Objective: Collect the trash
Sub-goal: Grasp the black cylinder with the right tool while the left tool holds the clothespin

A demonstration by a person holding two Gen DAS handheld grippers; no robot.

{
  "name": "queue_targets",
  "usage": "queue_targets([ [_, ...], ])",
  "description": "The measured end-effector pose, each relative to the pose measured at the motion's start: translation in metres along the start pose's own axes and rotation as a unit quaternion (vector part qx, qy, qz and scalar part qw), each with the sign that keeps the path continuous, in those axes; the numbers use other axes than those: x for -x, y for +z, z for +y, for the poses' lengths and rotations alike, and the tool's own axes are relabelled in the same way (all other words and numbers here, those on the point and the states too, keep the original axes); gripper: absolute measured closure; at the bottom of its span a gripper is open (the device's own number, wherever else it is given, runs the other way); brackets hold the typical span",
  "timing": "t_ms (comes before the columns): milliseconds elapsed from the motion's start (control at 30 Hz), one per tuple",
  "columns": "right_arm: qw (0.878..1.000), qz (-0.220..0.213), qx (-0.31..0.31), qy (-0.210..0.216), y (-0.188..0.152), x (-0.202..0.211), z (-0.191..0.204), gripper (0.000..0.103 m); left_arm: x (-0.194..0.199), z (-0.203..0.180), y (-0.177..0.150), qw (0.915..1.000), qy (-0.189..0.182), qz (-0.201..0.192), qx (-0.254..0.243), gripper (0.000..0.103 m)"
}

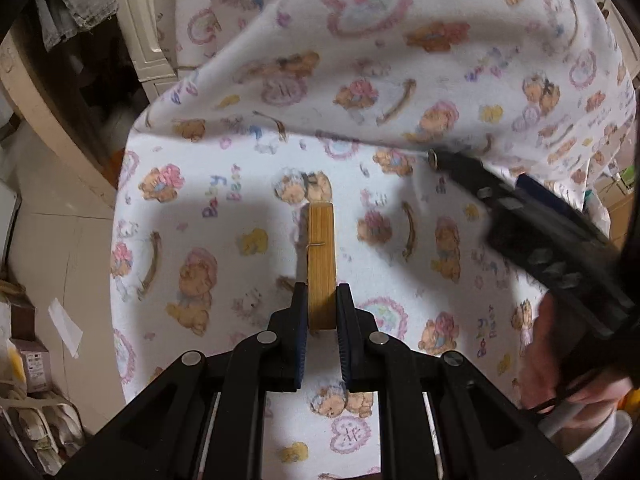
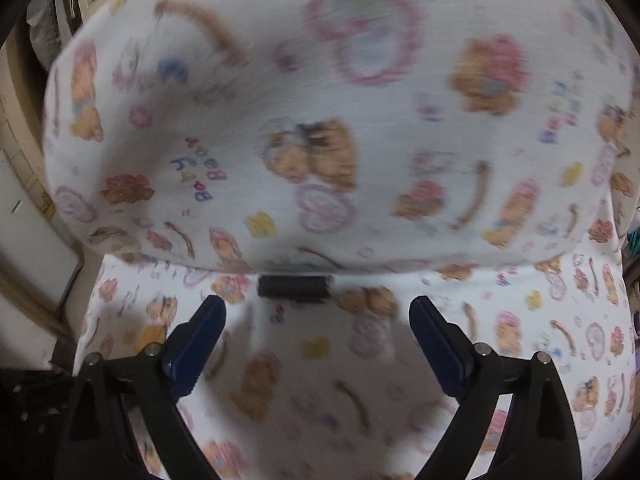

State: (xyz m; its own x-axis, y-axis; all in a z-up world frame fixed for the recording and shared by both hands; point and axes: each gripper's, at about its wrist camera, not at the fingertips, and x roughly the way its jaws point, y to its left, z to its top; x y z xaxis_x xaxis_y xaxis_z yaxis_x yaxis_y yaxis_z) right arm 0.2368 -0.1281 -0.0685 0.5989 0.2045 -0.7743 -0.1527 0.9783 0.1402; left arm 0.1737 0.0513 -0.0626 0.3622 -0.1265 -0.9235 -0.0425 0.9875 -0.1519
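My left gripper is shut on a wooden clothespin, which sticks out forward over a seat cushion covered in white cloth with a bear print. In the right wrist view, a small black flat object lies in the crease between the seat and the padded backrest. My right gripper stands open just in front of it with nothing between its blue pads. One finger of the right gripper reaches into that crease in the left wrist view. The right wrist view is blurred.
A hand holds the right gripper at the seat's right side. Left of the seat is a pale tiled floor with a white paper scrap, boxes and bags. A white drawer unit stands behind.
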Motion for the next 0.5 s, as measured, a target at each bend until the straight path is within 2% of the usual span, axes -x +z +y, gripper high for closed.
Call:
queue_targets([
  [100, 1.0, -0.002, 0.006, -0.019, 0.001, -0.011, 0.011, 0.011, 0.005, 0.008, 0.003, 0.9999, -0.009, -0.002, 0.009, 0.091],
  [167, 1.0, 0.003, -0.006, -0.025, 0.001, -0.019, 0.012, 0.012, -0.001, -0.001, 0.008, 0.9998, -0.015, -0.002, 0.01, 0.091],
  [233, 1.0, 0.012, -0.015, -0.02, 0.001, -0.025, 0.012, 0.022, 0.0, 0.0, 0.011, 0.9999, -0.013, -0.005, 0.005, 0.091],
  [267, 1.0, 0.016, -0.013, -0.022, 0.001, -0.027, 0.012, 0.034, 0.002, 0.0, 0.011, 0.9999, -0.011, -0.007, 0.002, 0.091],
  [300, 0.999, 0.018, -0.01, -0.029, 0.001, -0.028, 0.011, 0.052, 0.003, 0.0, 0.012, 0.9999, -0.009, -0.01, -0.001, 0.091],
  [333, 0.999, 0.018, -0.008, -0.031, 0.001, -0.028, 0.009, 0.055, 0.006, -0.001, 0.015, 0.9999, -0.008, -0.011, -0.003, 0.091],
  [500, 1.0, 0.014, 0.007, -0.012, -0.003, -0.013, 0.002, 0.056, 0.011, -0.006, 0.015, 0.9998, -0.015, -0.012, -0.006, 0.091],
])
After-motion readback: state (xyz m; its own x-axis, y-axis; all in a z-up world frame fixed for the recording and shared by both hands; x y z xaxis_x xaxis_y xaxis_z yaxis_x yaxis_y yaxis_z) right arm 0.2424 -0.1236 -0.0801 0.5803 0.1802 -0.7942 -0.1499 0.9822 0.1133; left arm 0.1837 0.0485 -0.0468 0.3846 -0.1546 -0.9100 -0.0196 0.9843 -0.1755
